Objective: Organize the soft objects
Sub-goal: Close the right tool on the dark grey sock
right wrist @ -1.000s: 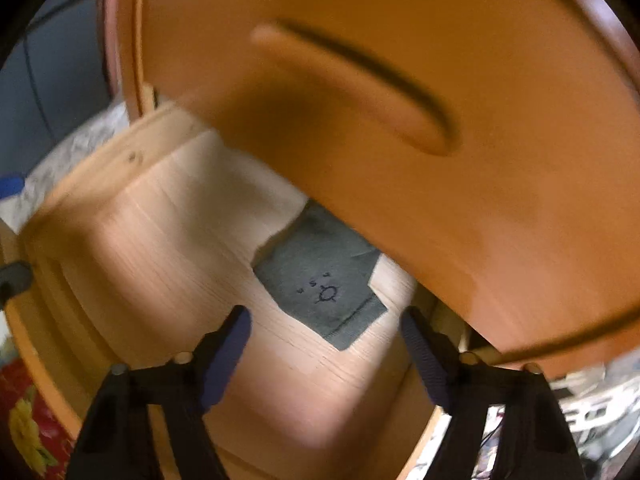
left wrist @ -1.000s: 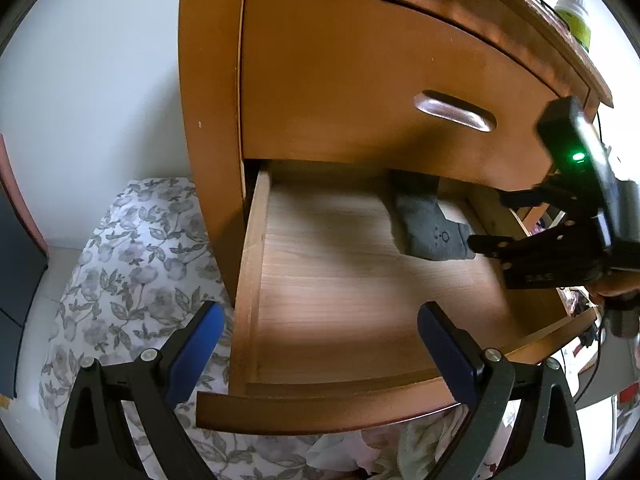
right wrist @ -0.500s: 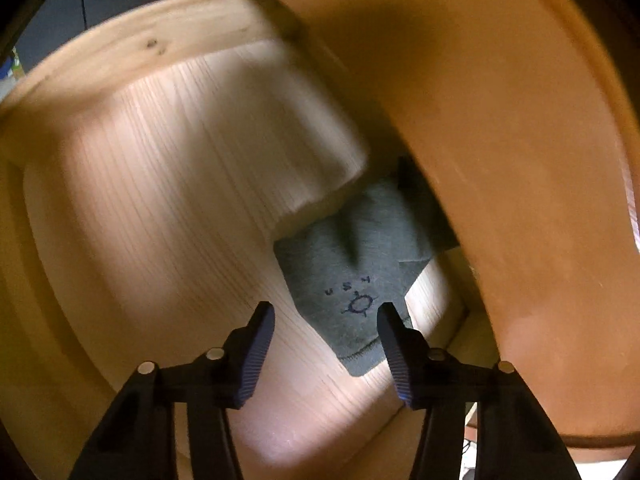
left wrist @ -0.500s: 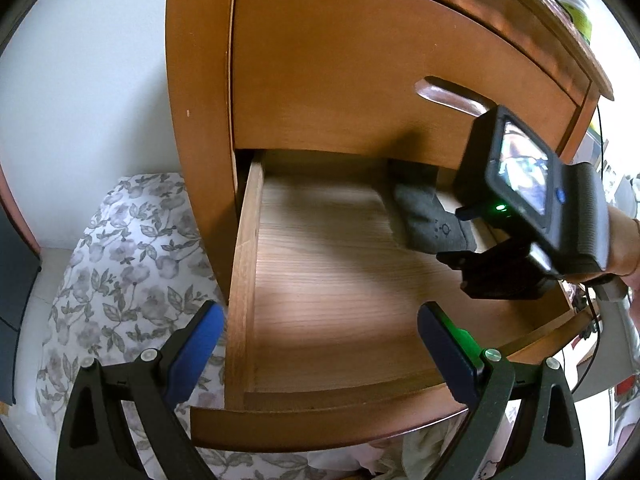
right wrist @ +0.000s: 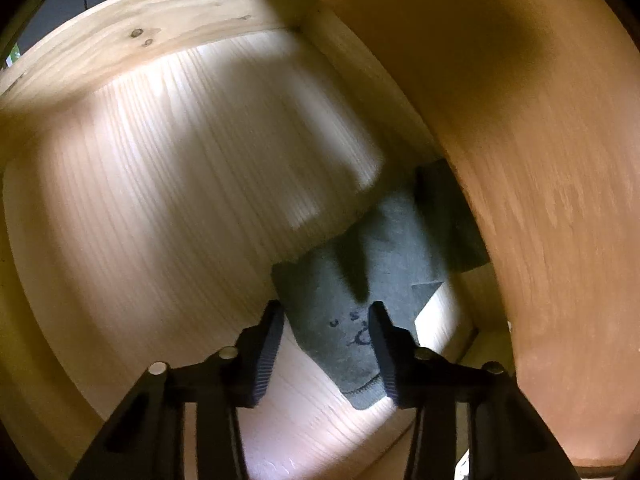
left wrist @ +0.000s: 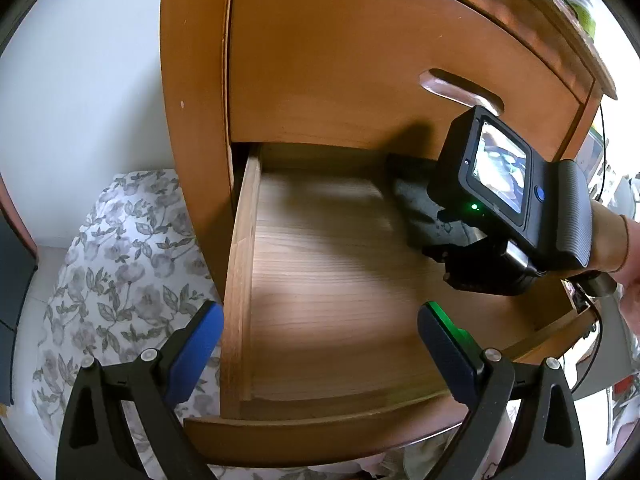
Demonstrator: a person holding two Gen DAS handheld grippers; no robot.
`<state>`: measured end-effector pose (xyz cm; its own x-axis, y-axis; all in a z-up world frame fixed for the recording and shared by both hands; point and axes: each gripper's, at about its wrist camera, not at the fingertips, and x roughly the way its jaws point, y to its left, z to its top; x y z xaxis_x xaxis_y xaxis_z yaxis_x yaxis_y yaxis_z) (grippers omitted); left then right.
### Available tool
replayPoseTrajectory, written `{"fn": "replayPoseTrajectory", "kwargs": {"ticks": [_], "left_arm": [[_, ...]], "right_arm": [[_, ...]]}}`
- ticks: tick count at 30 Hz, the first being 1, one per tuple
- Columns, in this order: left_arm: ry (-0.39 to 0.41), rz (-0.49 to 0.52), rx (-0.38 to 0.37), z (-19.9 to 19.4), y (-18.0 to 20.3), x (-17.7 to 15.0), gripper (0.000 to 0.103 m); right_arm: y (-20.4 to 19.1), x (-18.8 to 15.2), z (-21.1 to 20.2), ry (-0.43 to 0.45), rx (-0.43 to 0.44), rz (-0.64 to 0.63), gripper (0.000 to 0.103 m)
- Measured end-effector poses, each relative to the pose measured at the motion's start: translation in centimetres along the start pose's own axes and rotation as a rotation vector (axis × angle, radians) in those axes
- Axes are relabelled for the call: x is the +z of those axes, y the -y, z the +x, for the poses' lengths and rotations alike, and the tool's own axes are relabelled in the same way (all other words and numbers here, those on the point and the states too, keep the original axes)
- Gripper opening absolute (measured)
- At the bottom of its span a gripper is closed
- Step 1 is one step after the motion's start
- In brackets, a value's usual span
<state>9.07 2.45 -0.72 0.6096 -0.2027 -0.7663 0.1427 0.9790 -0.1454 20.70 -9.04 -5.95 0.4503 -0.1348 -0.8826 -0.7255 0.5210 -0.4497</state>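
Right wrist view: right gripper (right wrist: pixel 326 332), jaws half-open and empty, straddles the grey sock (right wrist: pixel 360 300), whose length runs toward upper right; left gripper (left wrist: pixel 320 344) gapes, empty, farther off.

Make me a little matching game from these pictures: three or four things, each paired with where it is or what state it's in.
Things:
1. grey sock
2. left gripper
3. upper drawer
4. floral fabric

States or places:
A. closed
B. open, holding nothing
C. beside the cabinet, outside it
D. lying in the open lower drawer

Pairs: 1-D, 2-B, 3-A, 4-C
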Motion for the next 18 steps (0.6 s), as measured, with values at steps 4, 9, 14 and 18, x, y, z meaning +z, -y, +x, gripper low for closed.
{"fn": "replayPoseTrajectory", "kwargs": {"ticks": [4,9,14,18], "left_arm": [[0.0,0.0,-0.004,0.0,-0.1,0.0,0.098],[-0.006,-0.003,-0.009,0.1,-0.2,-0.1,0.098],[-0.007,-0.011,-0.004,0.1,-0.4,0.0,0.098],[-0.014,-0.018,-0.006,0.0,-0.5,-0.2,0.098]], "right_arm": [[-0.6,0.3,-0.2,0.012,0.016,-0.02,0.028],[-0.4,0.5,0.3,-0.004,0.017,-0.007,0.007],[0.2,0.5,-0.7,0.017,0.031,0.02,0.006],[0.3,-0.1,-2.2,0.021,0.051,0.028,0.006]]}}
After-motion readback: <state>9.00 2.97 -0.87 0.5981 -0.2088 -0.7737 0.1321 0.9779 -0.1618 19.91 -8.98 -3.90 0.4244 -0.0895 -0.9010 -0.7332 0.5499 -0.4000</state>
